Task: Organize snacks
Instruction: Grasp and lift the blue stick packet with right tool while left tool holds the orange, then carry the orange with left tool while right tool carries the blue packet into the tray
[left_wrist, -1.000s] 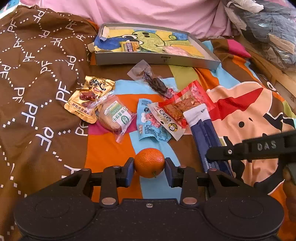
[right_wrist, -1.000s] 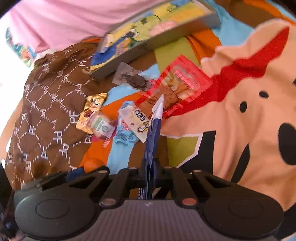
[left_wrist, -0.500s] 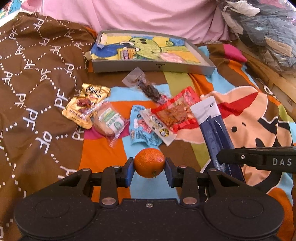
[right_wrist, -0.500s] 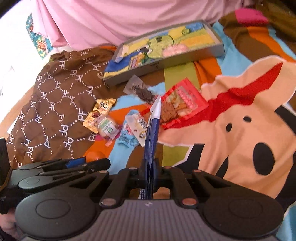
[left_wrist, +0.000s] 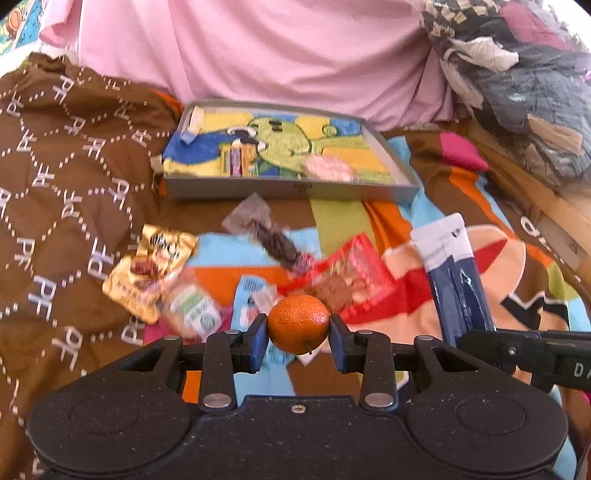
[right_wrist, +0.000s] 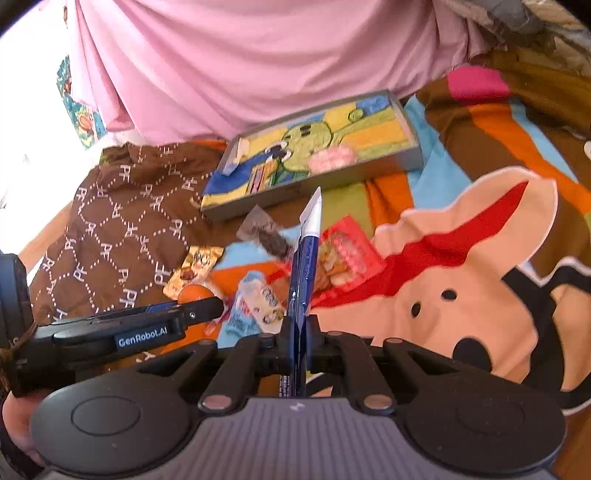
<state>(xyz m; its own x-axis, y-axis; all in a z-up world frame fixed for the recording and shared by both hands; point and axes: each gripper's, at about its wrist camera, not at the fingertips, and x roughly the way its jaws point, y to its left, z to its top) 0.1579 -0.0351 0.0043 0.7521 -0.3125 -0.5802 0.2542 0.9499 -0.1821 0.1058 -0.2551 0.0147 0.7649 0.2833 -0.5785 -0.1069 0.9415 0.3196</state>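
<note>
Left wrist view. Our left tool (left_wrist: 298, 334) is clamped on an orange (left_wrist: 297, 323), pinched between its two blue pads. The tray (left_wrist: 288, 191) lies straight ahead of this tool, beyond the loose snacks on the bed: a gold pack (left_wrist: 149, 271), a green-label pack (left_wrist: 192, 308), a dark strip pack (left_wrist: 271, 236) and a red pack (left_wrist: 351, 278), all between tool and tray. The tray's long axis runs crosswise to the tool's line of sight, its near wall facing us. The tray already holds a pink pack (left_wrist: 327, 169) and a striped pack (left_wrist: 238, 158). Just right of the tool stands the blue pack (left_wrist: 456, 280), gripped by the right tool at the frame edge.

Right wrist view. Our right tool (right_wrist: 295, 343) is closed on the blue pack (right_wrist: 303, 266), held edge-on, its long axis pointing forward along the fingers and its white tip aimed at the tray (right_wrist: 321, 181). The tray lies ahead, well apart, tilted in this view. The left tool (right_wrist: 199, 306) sits just left of ours, with the orange (right_wrist: 194, 293) showing above it.

We judge both tools about equally far from the tray, each loaded. The coming move turns on carrying forward over the loose snacks and lowering inside the near wall; the long pack likely must turn to lie along the tray.
</note>
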